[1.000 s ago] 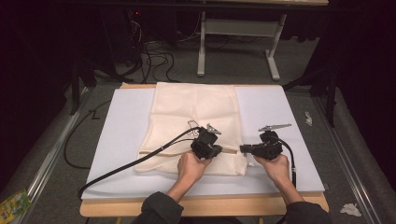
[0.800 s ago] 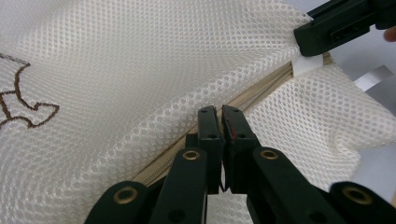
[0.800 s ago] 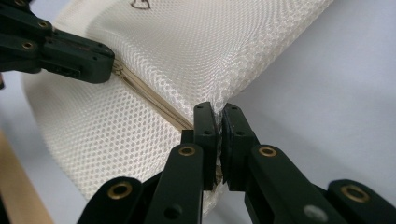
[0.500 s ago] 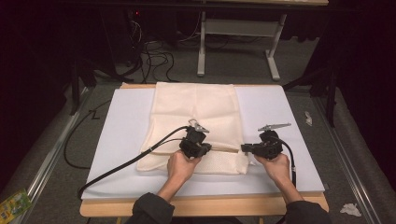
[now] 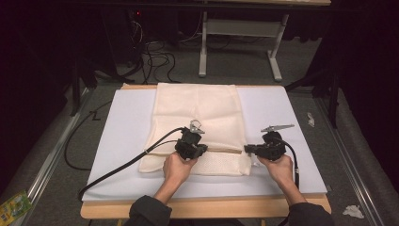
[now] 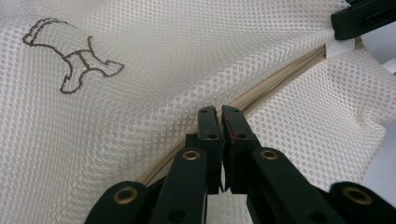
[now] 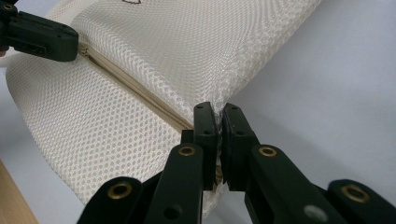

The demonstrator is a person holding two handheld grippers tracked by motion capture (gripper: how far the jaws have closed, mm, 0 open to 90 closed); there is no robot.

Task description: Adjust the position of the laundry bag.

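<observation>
So there's a cream mesh laundry bag (image 5: 197, 117) lying flat on a white sheet (image 5: 291, 122) that covers the surface, with its zipper (image 5: 226, 150) running across near the person's end. The left gripper (image 5: 190, 146) sits on the bag about halfway along that zipper line. In the left gripper view its jaws are pressed together right on the zipper (image 6: 261, 95), looks like they're pinching the slider or pull, but I can't tell exactly which bit is caught. A little brown outline of an animal (image 6: 70, 58) is printed on the mesh up and to the left.

The right gripper (image 5: 249, 149) is at the bag's right edge, at the end of the zipper. Its jaws are clamped on the mesh (image 7: 187, 46) at the corner where the zipper (image 7: 135, 88) ends, fabric bunched between them. The two grippers are apart, with the zipper stretched straight between them.
</observation>
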